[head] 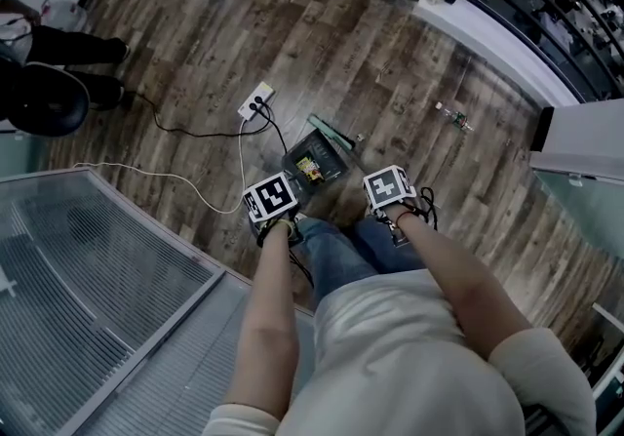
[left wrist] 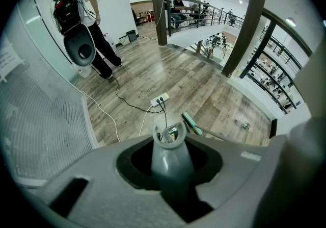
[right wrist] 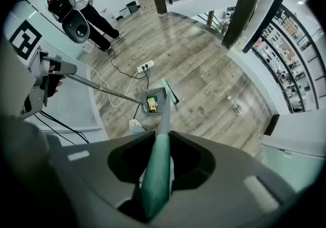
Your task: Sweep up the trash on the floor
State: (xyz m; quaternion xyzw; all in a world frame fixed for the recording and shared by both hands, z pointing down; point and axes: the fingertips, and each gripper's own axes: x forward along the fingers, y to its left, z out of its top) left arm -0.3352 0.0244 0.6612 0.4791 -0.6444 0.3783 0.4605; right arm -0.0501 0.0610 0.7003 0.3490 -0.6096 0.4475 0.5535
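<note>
Left gripper is clamped on the grey dustpan handle, which runs down to the dustpan standing on the wooden floor below. Right gripper is closed around the green broom handle. Its shaft reaches down to the broom head, which lies against or just beside the dustpan's far right edge. A yellow wrapper lies inside the dustpan. In the head view both grippers are held side by side, marker cubes facing up, with the dustpan just beyond and between them. Well to the right of the dustpan, apart from the broom, a small piece of trash lies on the bare boards; it looks like a little bottle, though it is too small to be sure. A white power strip with cables plugged in lies near the dustpan, to its left and farther off. A person stands by the wall at far left.
</note>
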